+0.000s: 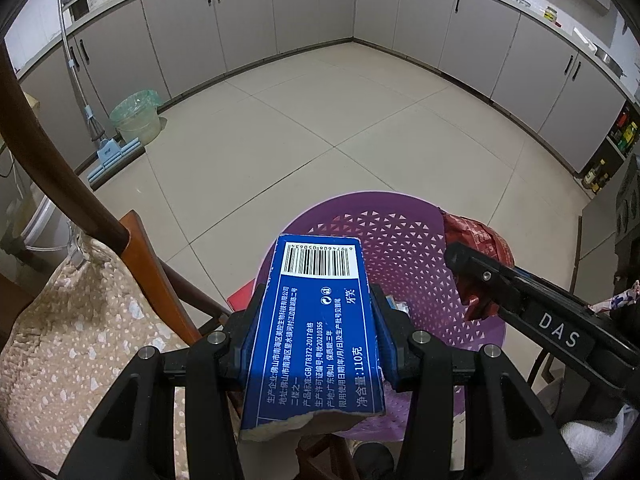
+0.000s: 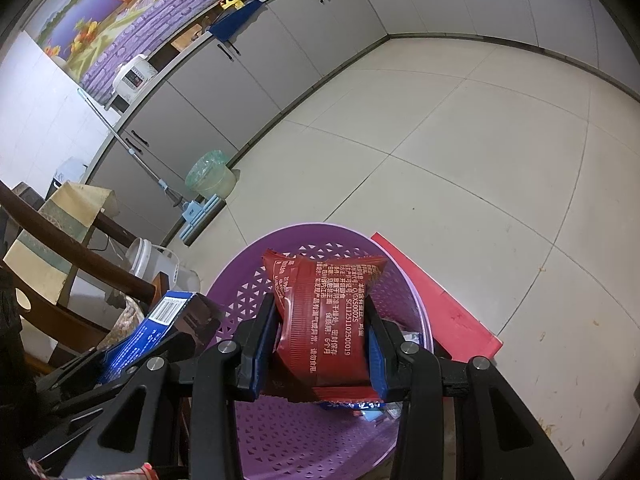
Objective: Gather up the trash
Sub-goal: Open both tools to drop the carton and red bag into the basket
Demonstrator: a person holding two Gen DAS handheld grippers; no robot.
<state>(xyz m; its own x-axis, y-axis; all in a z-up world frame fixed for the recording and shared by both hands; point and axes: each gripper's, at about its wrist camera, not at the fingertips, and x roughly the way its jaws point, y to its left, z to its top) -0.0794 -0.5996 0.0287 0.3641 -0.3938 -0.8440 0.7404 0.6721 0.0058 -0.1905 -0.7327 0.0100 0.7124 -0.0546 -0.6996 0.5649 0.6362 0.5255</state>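
Observation:
A blue cardboard box (image 1: pixel 316 328) with a barcode and a torn near end is clamped between the pads of my left gripper (image 1: pixel 316 320), held over a purple perforated basket (image 1: pixel 400 240). In the right wrist view my right gripper (image 2: pixel 320 332) is shut on a red snack wrapper (image 2: pixel 324 312) above the same basket (image 2: pixel 312 432). Each gripper shows in the other's view: the right one (image 1: pixel 480 276) with the red wrapper (image 1: pixel 476 236) at the right, the left one (image 2: pixel 160 340) with the blue box (image 2: pixel 168 312) at the left. A few small wrappers (image 2: pixel 368 406) lie inside the basket.
The basket rests on a red stool (image 2: pixel 440 300). A wooden chair (image 1: pixel 132 236) with a beige patterned cushion (image 1: pixel 80 340) stands at the left. A lined bin (image 1: pixel 136 118) and a blue mop (image 1: pixel 116 160) sit by grey cabinets (image 1: pixel 320 20). Pale tiled floor (image 1: pixel 320 132) stretches beyond.

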